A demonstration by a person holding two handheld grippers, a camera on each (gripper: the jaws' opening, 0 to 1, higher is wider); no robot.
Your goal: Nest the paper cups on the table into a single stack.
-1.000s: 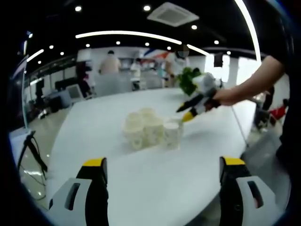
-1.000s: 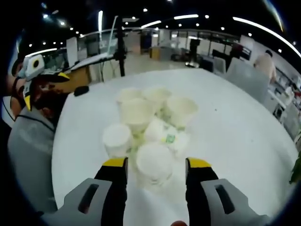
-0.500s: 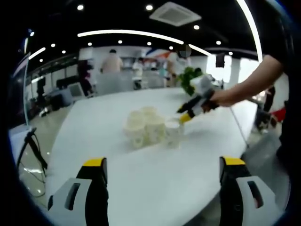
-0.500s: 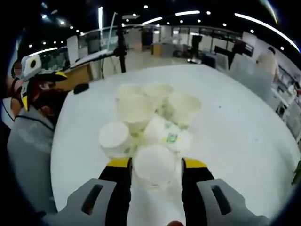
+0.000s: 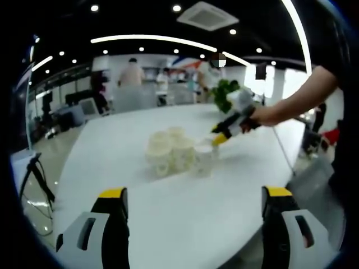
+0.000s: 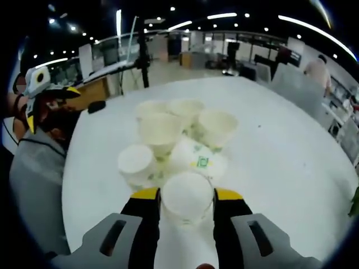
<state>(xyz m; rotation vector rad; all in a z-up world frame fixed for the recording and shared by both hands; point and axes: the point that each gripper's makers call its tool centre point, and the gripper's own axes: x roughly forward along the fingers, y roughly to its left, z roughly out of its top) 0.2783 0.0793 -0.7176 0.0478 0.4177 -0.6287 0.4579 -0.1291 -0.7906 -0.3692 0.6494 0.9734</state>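
Closed right gripper (image 6: 187, 196) jaws onto nearest paper cup (image 6: 187, 197) at cluster's edge on white table (image 6: 280, 145), gripped now for stacking; kept left gripper (image 5: 196, 196) spread wide, empty, well back.

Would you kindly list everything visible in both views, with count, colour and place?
Paper cups: about seven, white or cream with green print, clustered mid-table; several upside down.
Nearest cup: one, white, upside down, between the right tool's jaws.
Table: one, white, rounded.
Plant: one, green, at the table's far edge.
Tripod: one, dark, beyond the table.
People: a few, blurred, in the background.
Left tool: yellow-tipped black jaws, wide apart, short of the cups.
Right tool: yellow-tipped black jaws closed against the nearest cup.
Person's arm: one, holding the right tool.
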